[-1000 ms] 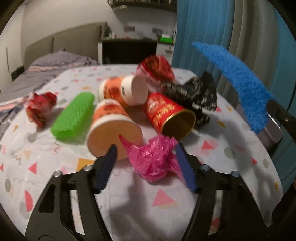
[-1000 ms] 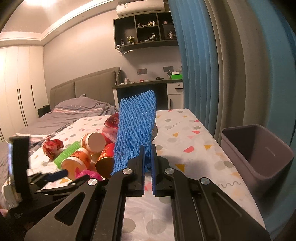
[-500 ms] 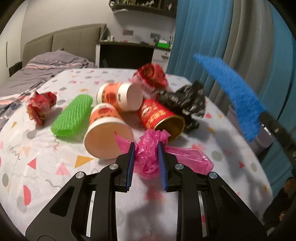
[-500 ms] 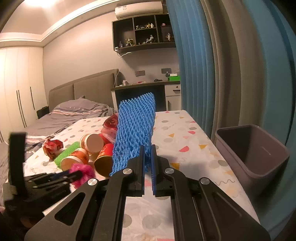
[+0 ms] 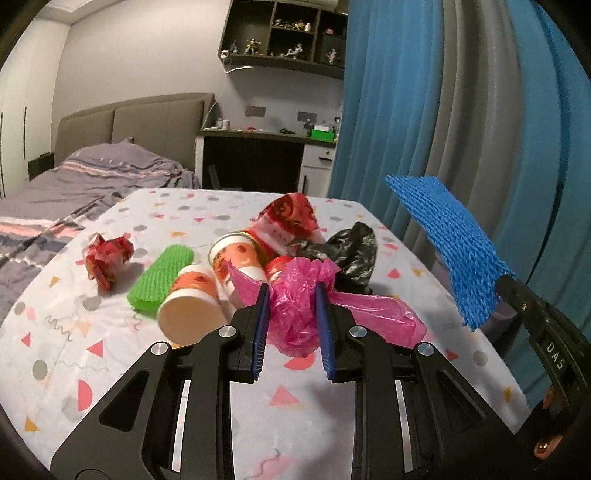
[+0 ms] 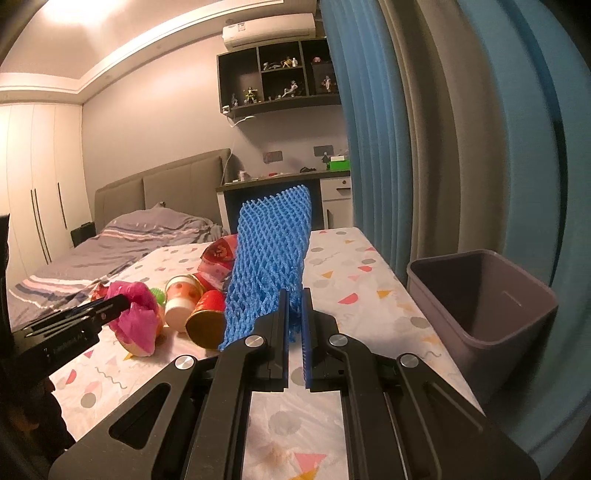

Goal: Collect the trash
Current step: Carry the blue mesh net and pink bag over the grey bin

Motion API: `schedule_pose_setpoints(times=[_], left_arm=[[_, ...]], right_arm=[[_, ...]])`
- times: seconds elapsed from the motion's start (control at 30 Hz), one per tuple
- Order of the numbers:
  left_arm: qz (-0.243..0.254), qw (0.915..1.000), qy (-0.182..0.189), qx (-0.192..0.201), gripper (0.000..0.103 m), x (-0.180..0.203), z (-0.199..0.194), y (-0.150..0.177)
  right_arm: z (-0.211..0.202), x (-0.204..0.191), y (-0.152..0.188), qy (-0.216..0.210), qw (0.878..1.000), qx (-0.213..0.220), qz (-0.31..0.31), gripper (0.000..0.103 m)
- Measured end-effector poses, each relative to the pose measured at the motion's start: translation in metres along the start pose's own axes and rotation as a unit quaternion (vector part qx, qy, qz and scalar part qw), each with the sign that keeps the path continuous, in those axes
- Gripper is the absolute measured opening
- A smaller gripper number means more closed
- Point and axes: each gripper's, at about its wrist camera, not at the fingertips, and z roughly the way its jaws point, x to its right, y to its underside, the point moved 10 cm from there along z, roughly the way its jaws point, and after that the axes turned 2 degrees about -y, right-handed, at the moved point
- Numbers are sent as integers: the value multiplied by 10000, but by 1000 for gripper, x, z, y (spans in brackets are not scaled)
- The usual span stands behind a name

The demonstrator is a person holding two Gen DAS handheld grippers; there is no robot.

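A table (image 5: pixel 110 369) under a white cloth printed with coloured triangles and dots fills the foreground. Behind it stands a bed (image 5: pixel 92 173) with grey striped bedding and a padded headboard (image 6: pixel 162 188). Blue curtains (image 5: pixel 480 110) hang at the right. A dark wall shelf (image 6: pixel 280 77) holds small figurines above a desk (image 5: pixel 258 144), with an air conditioner (image 6: pixel 269 29) above it.

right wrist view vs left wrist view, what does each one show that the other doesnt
Only the right wrist view shows the grey bin at the table's right edge and the air conditioner.

Only the left wrist view shows the black bag and the full green foam net.

Both show the left gripper shut on the pink bag, the right gripper shut on the blue foam net, and paper cups.
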Motion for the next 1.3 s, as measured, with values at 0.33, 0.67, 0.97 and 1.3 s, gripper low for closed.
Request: schedule_pose_setpoints(times=[0.33, 0.67, 0.97, 1.3], left_arm=[[149, 9998, 137, 81, 23, 27, -3, -4], [395, 9984, 382, 130, 23, 68, 4, -9], [758, 9939, 754, 281, 23, 134, 16, -24], [1090, 9853, 1218, 501, 23, 219, 31, -43]], right_arm=[[-18, 25, 1, 156, 9997, 122, 138, 6], [-29, 54, 3, 331, 9989, 190, 266, 6], [-37, 94, -4, 699, 9963, 313, 379, 6], [-47, 155, -22, 1260, 9899, 518, 398, 6]])
